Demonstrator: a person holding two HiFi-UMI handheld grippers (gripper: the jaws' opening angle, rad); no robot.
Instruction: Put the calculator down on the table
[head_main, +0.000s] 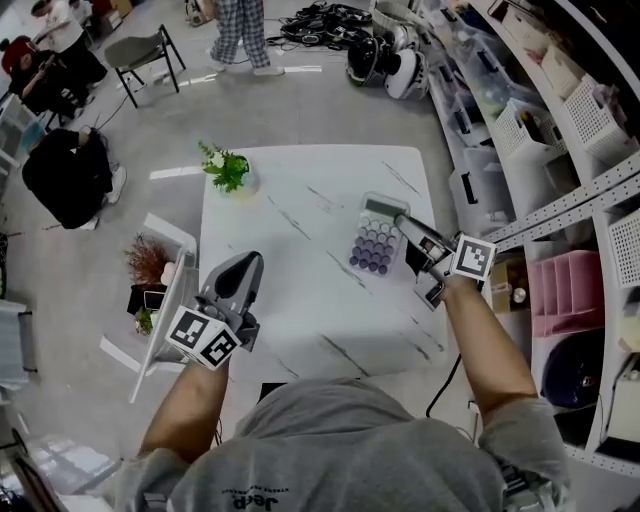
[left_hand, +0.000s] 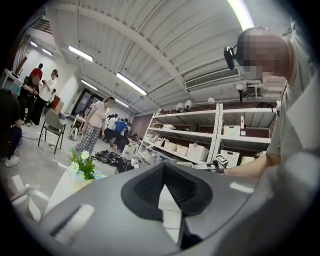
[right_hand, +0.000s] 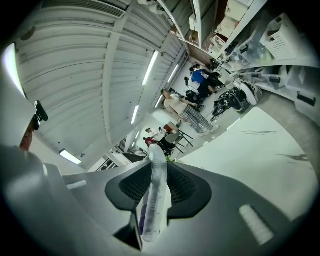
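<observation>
The calculator, pale with purple keys and a small display, hangs over the right half of the white marble table. My right gripper is shut on its right edge. In the right gripper view the calculator stands edge-on between the pads, which press on both its faces. Whether it touches the tabletop I cannot tell. My left gripper hovers over the table's near left part, its jaws shut with nothing in them; in its own view the left gripper's tips meet.
A small potted plant stands at the table's far left corner. A low rack with small items sits left of the table. Shelving with bins lines the right side. A chair and people stand beyond.
</observation>
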